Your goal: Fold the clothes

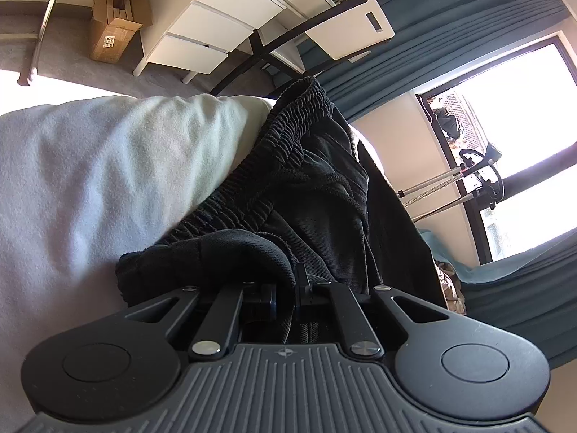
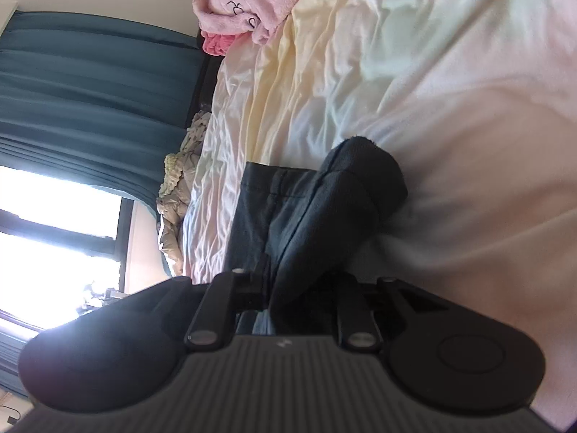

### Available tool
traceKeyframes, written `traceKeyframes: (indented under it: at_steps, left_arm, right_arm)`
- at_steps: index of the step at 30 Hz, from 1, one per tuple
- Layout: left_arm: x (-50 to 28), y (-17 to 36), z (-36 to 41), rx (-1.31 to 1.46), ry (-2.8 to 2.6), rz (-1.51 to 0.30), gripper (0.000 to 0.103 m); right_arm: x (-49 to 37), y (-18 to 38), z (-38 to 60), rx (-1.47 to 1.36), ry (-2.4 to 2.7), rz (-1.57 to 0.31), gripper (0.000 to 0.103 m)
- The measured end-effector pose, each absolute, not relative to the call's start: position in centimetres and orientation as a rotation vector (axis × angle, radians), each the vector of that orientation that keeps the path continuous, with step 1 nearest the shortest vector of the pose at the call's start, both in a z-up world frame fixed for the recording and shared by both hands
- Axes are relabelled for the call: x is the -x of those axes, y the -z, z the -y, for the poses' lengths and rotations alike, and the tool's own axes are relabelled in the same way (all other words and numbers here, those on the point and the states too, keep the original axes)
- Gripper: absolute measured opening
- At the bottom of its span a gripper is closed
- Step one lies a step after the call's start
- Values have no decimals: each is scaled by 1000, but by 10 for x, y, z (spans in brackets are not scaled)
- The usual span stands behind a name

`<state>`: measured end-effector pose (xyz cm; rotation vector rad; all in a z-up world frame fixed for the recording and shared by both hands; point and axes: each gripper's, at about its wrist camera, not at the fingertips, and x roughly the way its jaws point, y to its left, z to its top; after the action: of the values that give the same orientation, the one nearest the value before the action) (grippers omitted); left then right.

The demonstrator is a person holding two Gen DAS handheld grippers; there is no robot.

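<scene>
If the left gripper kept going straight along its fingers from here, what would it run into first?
The black garment itself: the left gripper is already shut on a fold of it, and more of the dark fabric, with its ribbed waistband, lies directly ahead. Beyond that, probably the white bedding, though depth is unclear.

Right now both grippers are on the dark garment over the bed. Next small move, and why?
Probably lower both ends onto the bed sheet and lay the fold flat. The left gripper is shut on the black garment near its ribbed waistband. The right gripper has dark cloth bunched between its jaws, just above the sheet.
</scene>
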<state>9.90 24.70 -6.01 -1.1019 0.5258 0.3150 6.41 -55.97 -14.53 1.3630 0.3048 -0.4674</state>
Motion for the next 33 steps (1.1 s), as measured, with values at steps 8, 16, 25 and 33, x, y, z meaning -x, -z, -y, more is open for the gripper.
traceKeyframes:
  at_steps: [8,16,25,33]
  left_arm:
    - [-94,51,-245,1083,-229,-418,8]
    - [-71,43,-272,1225,-179,-321,8]
    - [-70,40,-269,1052,-170,-505,8]
    - [-63,30,-266,938,-160,-598,24]
  right_arm:
    - [-120,72,541,-1124,358,-236,5]
    - [-95,-37,532,-1046,235,94,5]
    - [-25,121,562,-1268,625,-327,6]
    - [-24,96,544,-1021,626,-367,34]
